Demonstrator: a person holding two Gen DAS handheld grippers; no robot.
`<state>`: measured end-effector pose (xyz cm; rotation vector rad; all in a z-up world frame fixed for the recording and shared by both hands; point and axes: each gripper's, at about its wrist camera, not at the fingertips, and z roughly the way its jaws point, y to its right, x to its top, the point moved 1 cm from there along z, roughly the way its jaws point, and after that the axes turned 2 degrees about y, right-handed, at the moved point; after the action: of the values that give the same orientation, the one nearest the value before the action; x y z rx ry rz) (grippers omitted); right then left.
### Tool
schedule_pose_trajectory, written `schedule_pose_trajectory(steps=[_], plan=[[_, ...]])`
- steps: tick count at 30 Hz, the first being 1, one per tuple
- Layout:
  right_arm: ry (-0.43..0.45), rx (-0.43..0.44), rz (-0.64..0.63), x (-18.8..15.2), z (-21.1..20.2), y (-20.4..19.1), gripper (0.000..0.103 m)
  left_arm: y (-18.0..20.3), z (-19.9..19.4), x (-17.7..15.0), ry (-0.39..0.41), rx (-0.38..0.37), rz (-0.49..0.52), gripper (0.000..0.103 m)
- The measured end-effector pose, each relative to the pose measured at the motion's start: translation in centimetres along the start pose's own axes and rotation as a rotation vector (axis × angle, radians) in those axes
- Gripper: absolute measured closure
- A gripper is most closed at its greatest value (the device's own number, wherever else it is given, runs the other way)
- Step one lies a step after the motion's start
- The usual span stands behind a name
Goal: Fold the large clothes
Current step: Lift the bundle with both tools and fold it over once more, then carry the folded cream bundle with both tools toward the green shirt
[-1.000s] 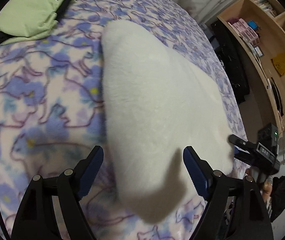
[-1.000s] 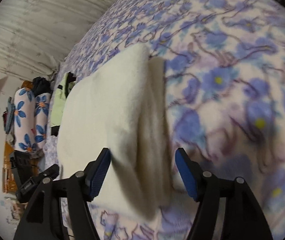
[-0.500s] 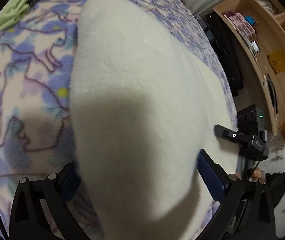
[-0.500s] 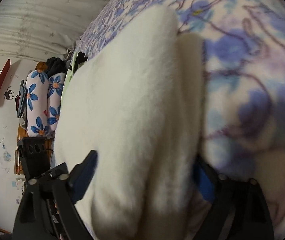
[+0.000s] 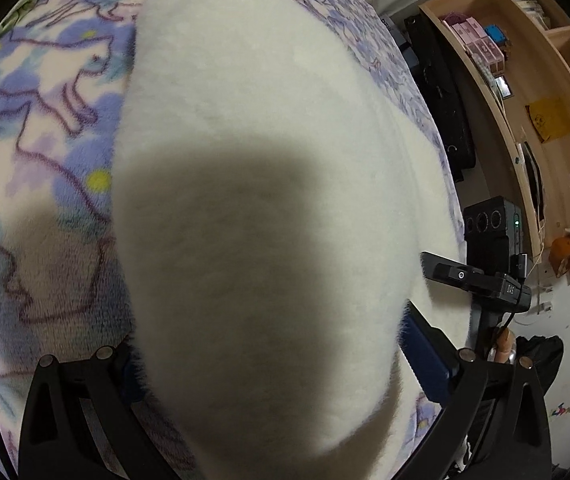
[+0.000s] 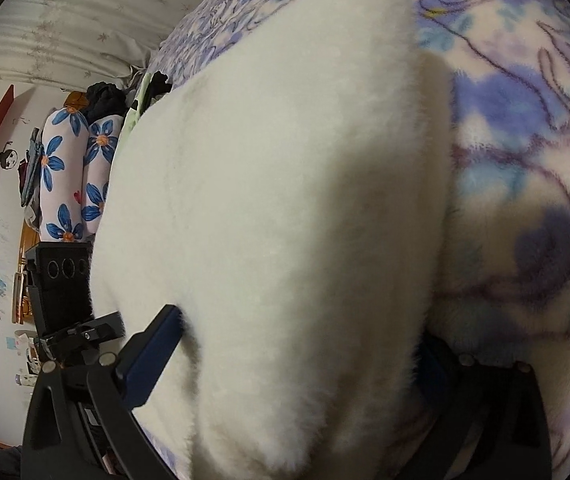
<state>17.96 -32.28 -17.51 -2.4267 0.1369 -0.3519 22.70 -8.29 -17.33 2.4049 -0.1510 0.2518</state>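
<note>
A folded white fluffy garment (image 5: 265,120) (image 6: 285,140) lies on a bed blanket (image 5: 45,120) (image 6: 525,160) printed with blue and purple cats. My left gripper (image 5: 269,344) stands wide open low over the garment's near end. The fleece fills the gap between its blue pads (image 5: 421,352), and the left pad is hidden in the fluff. My right gripper (image 6: 297,332) straddles the other near end. Its jaws are opening with the garment between them, and its right pad is mostly hidden. Each gripper also shows in the other's view, the right gripper (image 5: 481,280) and the left gripper (image 6: 65,280).
A wooden shelf unit (image 5: 525,60) and a black case (image 5: 441,100) stand beyond the bed's right side. Flower-print pillows (image 6: 69,168), dark clothes and a green garment (image 6: 137,108) sit at the bed's far left. A pale curtain (image 6: 85,20) hangs behind.
Both grippers came forward and down onto the white garment, and their jaws spread wider. The garment now fills most of both views.
</note>
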Motion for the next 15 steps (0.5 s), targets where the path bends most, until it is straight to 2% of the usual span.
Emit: schedule_pose_trajectory(steps=[2,4,5,10,15], plan=[[0.008,0.014,-0.010,0.0,-0.1,-0.3,0.009,0.5,0.1,0.1,0.008,0.020,0.014,0.001],[0.017,0.026,-0.010,-0.2,-0.5,-0.7,0.022,1.1,-0.3,0.1,0.023,0.038,0.028,0.005],[0.024,0.022,-0.013,-0.1,-0.6,-0.8,0.024,1.4,-0.5,0.1,0.035,0.050,0.033,0.007],[0.091,-0.030,-0.056,-0.8,-2.3,-2.9,0.049,3.1,-2.3,-0.3,0.108,0.123,0.101,0.025],[0.135,-0.018,-0.067,-2.1,-3.7,-5.4,0.055,4.4,-5.0,-0.8,0.156,0.167,0.145,0.032]])
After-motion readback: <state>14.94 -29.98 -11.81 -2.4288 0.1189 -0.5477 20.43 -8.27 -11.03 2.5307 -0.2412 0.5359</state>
